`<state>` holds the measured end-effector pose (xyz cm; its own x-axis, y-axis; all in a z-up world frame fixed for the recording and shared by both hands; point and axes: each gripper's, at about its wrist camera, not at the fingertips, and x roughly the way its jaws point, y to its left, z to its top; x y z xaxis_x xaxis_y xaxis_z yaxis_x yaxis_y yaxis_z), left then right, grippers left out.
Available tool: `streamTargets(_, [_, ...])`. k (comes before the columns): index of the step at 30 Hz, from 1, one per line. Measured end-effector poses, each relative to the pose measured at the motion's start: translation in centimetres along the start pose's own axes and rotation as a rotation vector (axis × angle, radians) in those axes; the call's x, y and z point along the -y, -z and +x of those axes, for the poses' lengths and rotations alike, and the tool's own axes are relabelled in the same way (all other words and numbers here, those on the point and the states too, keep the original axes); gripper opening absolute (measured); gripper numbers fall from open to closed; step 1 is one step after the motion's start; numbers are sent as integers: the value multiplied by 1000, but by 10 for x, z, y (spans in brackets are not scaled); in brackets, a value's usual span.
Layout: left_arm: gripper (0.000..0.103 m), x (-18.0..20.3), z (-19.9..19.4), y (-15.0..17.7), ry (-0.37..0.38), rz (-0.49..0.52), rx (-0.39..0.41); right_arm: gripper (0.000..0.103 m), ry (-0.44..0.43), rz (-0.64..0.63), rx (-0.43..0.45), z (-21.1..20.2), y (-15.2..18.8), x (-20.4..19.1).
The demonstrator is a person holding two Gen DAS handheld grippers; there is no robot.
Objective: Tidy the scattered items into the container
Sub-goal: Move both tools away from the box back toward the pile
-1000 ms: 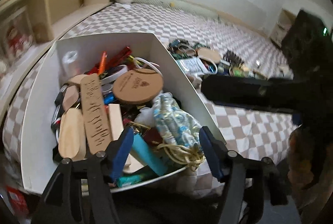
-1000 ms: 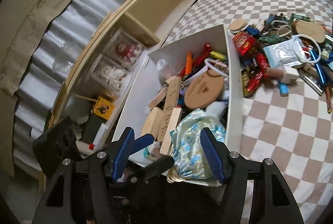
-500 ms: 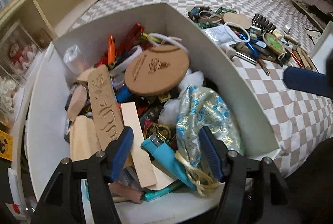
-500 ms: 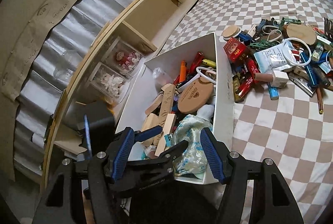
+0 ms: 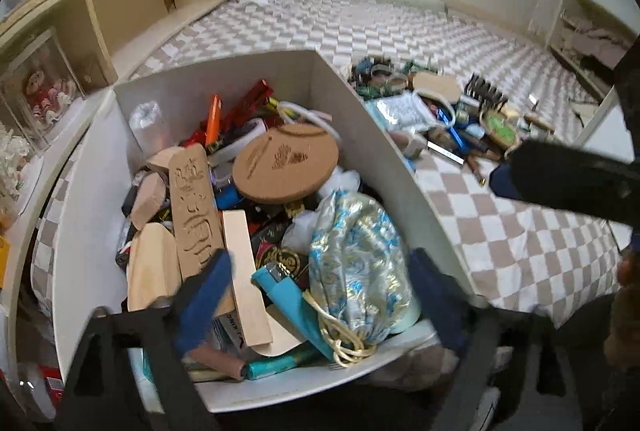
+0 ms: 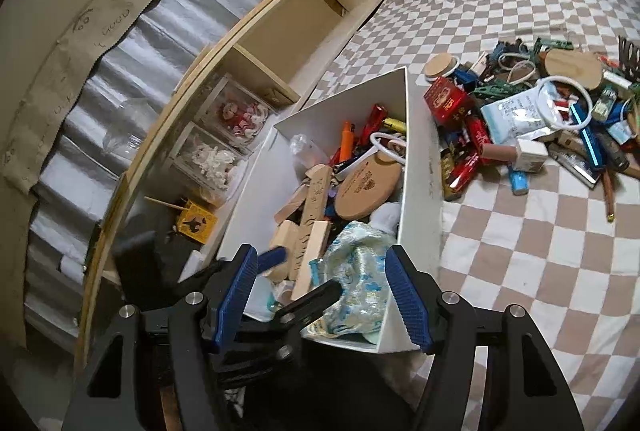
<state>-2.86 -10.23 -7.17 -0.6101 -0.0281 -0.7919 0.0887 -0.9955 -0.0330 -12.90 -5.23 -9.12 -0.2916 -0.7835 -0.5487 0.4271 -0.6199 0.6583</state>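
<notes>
A white box [image 5: 384,151] [image 6: 420,167] on the checkered bed holds many items: a round cork disc [image 5: 286,163], wooden pieces [image 5: 194,211], a blue and gold brocade pouch [image 5: 358,267] [image 6: 356,271], lighters. My left gripper [image 5: 316,295] is open and empty, just above the box's near end over the pouch. My right gripper [image 6: 320,303] is open and empty, higher up, above the left gripper. A pile of scattered items [image 6: 540,123] [image 5: 440,119] lies on the bed right of the box.
A wooden shelf unit [image 6: 304,31] with clear display boxes [image 6: 236,119] runs along the left of the bed. The checkered cover [image 6: 520,251] spreads to the right. The right gripper's dark body [image 5: 576,183] reaches into the left wrist view.
The left gripper has pulled back and tilted up from the box. The right gripper has shifted a little closer to the box. Both stay open and empty.
</notes>
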Motion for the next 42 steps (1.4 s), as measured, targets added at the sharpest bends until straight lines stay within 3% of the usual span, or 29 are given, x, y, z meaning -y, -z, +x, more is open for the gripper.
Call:
streamTargets(2, [102,-1,-7,-1,-2,-16,32,98,25,-13,34,-5,1,0])
streamTargets(3, [102,-2,-10,-2,0,-26,44,103,36,-17,59,-8,2,0])
streamTargets(12, [102,-5,-29,-8,10,-79,128,103,251,-155,251,-40,2,-6])
streamTargets(15, [103,-1,-35,-12,28,-82,151,103,287,-192,303,-52,4,-4])
streamTargets(26, [103,20,-42,-21,40,-71,213,103,350,-185,344,-78,5,16])
streamTargets(42, [102,65,-26,-36,111,-51,213,103,465,-127,402,-126,11,58])
